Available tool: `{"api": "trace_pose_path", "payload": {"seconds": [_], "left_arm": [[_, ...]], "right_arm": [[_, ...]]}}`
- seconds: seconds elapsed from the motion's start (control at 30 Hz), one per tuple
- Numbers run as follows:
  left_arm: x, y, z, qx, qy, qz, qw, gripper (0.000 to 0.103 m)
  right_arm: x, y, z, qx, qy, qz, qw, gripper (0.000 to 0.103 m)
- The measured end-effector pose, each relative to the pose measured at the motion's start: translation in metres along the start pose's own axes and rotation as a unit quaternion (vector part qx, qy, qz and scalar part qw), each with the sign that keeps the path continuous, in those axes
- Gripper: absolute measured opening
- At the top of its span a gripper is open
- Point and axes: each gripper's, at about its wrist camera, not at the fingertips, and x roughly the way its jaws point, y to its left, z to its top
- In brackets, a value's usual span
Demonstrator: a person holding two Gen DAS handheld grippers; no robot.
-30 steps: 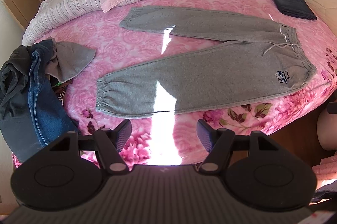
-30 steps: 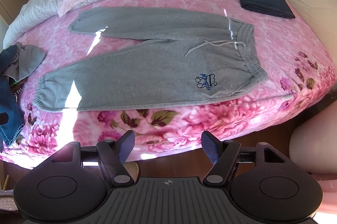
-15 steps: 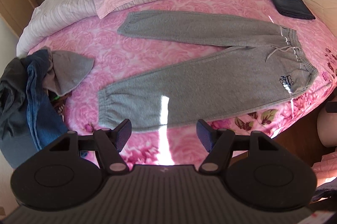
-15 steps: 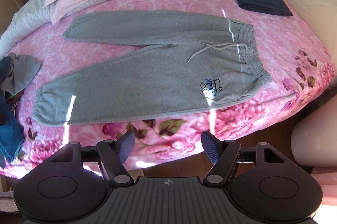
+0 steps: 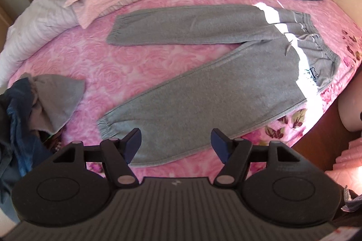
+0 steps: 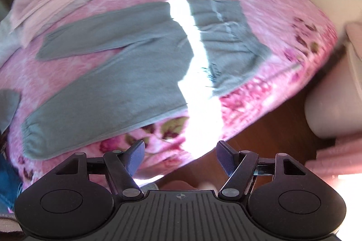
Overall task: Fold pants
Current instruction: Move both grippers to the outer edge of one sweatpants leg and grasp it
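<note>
Pink bed (image 5: 140,64), grey pants (image 5: 203,96) flat beneath the wide, empty left claw (image 5: 176,139).

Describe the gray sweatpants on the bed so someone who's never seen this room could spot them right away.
Start at the pink rose-patterned bedspread. Spread flat across its middle lie the gray sweatpants, legs splayed apart, waistband to the right. Unlike the crumpled gray garment at the left edge, they are laid out full length, with a white drawstring and a small dark logo near the waist.
</note>
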Motion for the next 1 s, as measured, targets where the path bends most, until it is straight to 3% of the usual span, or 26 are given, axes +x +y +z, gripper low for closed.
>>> {"api": "trace_pose_path", "payload": {"seconds": [0.27,0.4,0.63,0.8,1.0], "left_arm": [[0.039,-0.035,0.044,0.012,0.008,-0.011,0.9998,0.065],[0.064,-0.055,0.076,-0.007,0.014,0.01,0.9998,0.064],[0.12,-0.076,0.13,-0.043,0.012,0.02,0.9988,0.064],[0.174,-0.077,0.168,-0.004,-0.023,0.023,0.9995,0.058],[0.251,-0.062,0.238,0.068,-0.081,0.016,0.9943,0.055]], "right_arm": [[0.03,-0.05,0.042,0.019,0.005,-0.001,1.0,0.067],[0.059,-0.073,0.092,-0.005,0.016,0.009,1.0,0.067],[0.113,-0.107,0.191,-0.073,-0.012,0.04,0.996,0.066],[0.162,-0.117,0.255,-0.149,-0.052,0.057,0.986,0.066],[0.225,-0.11,0.321,-0.202,-0.089,0.091,0.971,0.063]]}}
